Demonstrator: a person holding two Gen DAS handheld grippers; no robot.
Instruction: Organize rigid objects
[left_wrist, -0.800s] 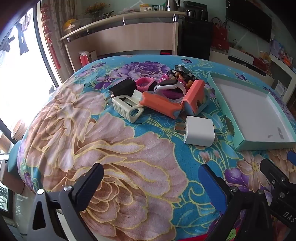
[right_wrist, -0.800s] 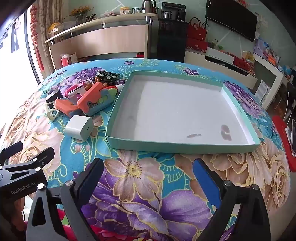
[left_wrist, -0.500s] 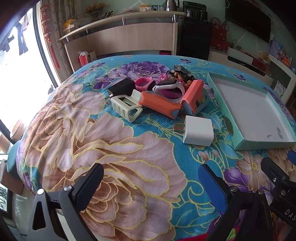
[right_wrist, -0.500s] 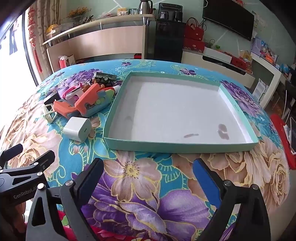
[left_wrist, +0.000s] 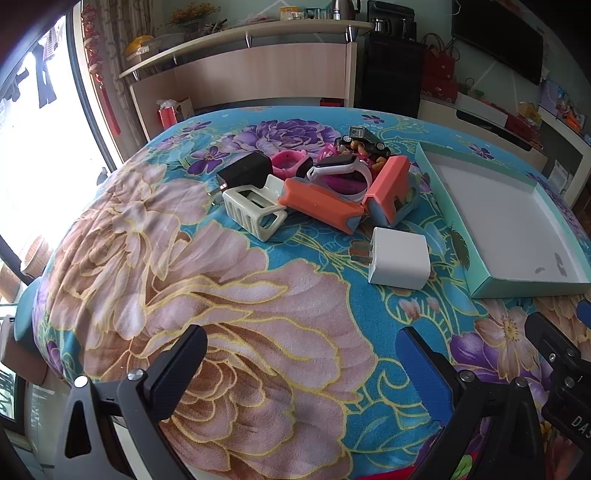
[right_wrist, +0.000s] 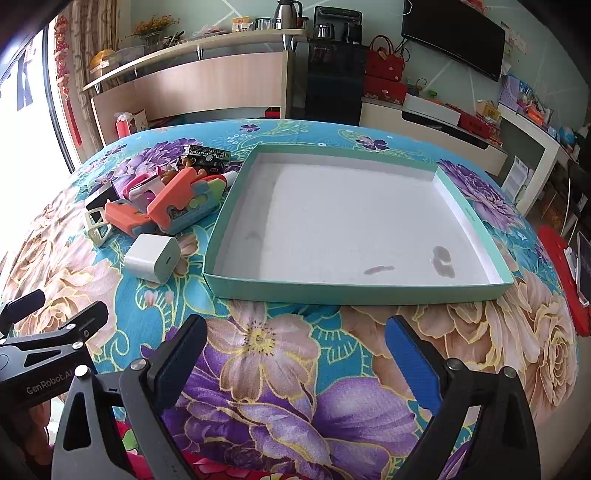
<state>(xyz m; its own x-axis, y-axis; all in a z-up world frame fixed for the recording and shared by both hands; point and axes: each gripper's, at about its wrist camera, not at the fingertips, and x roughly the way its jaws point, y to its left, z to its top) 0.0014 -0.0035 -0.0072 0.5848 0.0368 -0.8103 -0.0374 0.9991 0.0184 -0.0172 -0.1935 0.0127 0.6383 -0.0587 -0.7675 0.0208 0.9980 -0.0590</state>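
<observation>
Jaws of both grippers gape above tablecloth (left_wrist: 258, 314).

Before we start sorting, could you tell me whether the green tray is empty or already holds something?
Empty: the green tray shows only its bare white floor with a few dark smudges; the white charger lies outside it.

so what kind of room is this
Most likely a living room at home: a wall TV, a kettle on a wooden counter, and a floral cloth covering the table.
</observation>
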